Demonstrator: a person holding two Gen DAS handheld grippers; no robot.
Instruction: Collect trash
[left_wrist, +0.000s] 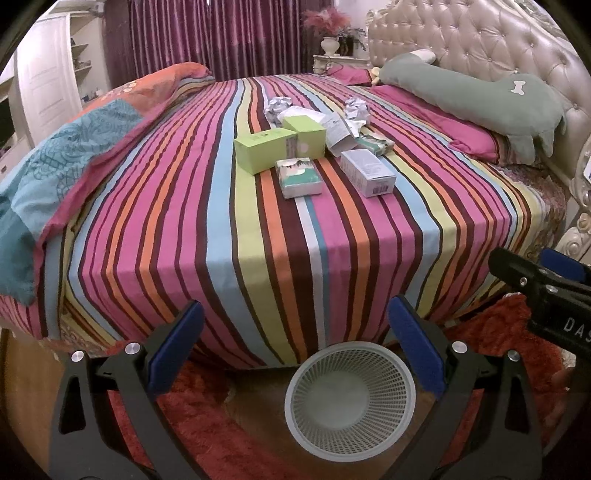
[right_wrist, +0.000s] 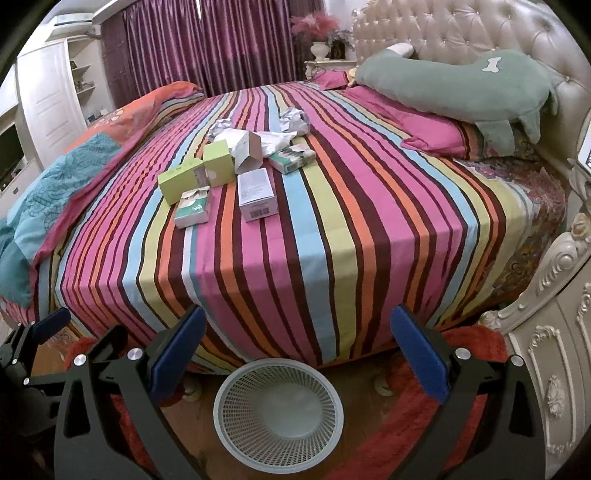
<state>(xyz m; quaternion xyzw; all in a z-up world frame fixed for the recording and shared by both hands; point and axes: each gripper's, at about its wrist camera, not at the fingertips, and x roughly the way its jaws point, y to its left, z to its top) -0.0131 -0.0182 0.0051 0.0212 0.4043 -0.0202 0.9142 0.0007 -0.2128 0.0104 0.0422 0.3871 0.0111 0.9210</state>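
Note:
A pile of trash lies on the striped bed (left_wrist: 258, 240): two lime green boxes (left_wrist: 264, 149), a green-and-white tissue pack (left_wrist: 299, 177), a white barcode box (left_wrist: 367, 171), an open white carton (left_wrist: 338, 134) and crumpled paper (left_wrist: 356, 107). The same pile shows in the right wrist view (right_wrist: 236, 166). A white mesh bin (left_wrist: 350, 397) stands on the floor at the bed's foot, also seen from the right wrist (right_wrist: 279, 411). My left gripper (left_wrist: 295, 347) is open and empty above the floor. My right gripper (right_wrist: 297, 350) is open and empty beside it.
A green plush pillow (left_wrist: 480, 99) and pink pillows lie by the tufted headboard (left_wrist: 498, 40). A folded blue-orange quilt (left_wrist: 74, 147) lies on the bed's left. A red rug (left_wrist: 221, 424) covers the floor. An ornate cream nightstand (right_wrist: 554, 350) stands at the right.

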